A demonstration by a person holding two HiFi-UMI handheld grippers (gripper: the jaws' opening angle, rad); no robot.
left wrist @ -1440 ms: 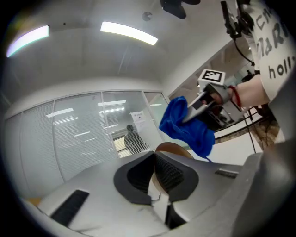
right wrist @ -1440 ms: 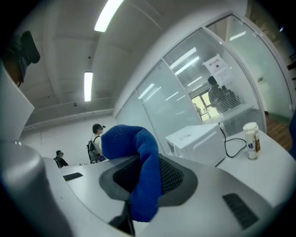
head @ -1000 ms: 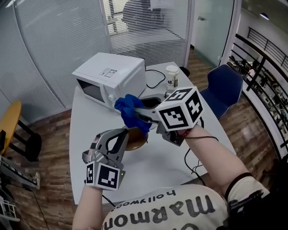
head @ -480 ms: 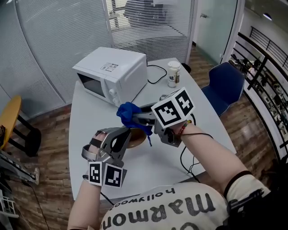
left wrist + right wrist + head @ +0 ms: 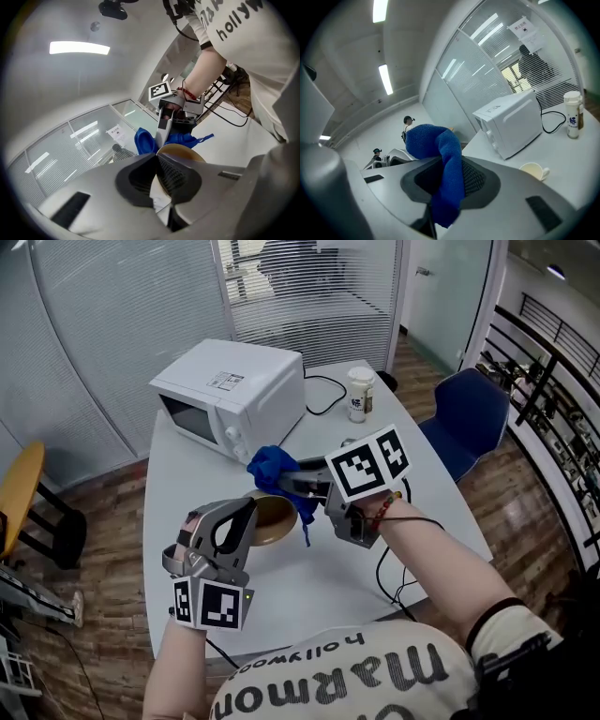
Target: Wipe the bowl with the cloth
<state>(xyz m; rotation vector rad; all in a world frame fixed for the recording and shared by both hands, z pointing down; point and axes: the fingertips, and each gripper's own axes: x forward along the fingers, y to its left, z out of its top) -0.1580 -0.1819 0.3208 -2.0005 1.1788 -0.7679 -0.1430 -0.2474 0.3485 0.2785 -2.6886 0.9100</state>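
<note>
The bowl [image 5: 274, 519], tan and shallow, sits over the middle of the desk [image 5: 319, 582], just in front of the microwave [image 5: 234, 395]. It is tipped so that its hollow faces the right gripper. The left gripper [image 5: 249, 510] has its jaws closed on the bowl's near rim; in the left gripper view the rim [image 5: 159, 185] runs between the two pads of the left gripper [image 5: 157, 182], and the rest of the bowl [image 5: 183, 152] shows beyond them.

The cloth [image 5: 274, 469] is blue and bunched. The right gripper [image 5: 292, 484] has it clamped, and in the right gripper view the cloth [image 5: 440, 154] fills the gap between the closed jaws of the right gripper [image 5: 450, 183], bulging above and hanging below. The cloth lies at the bowl's far rim, with a thin tail drooping beside it; whether it presses on the bowl I cannot tell.

Toward the desk's far edge stands a paper cup [image 5: 359, 395], with a black cable [image 5: 323, 382] lying between it and the microwave. A cream mug [image 5: 533, 171] stands on the desk nearer the microwave. A blue chair [image 5: 469, 423] stands off the desk's right edge.
</note>
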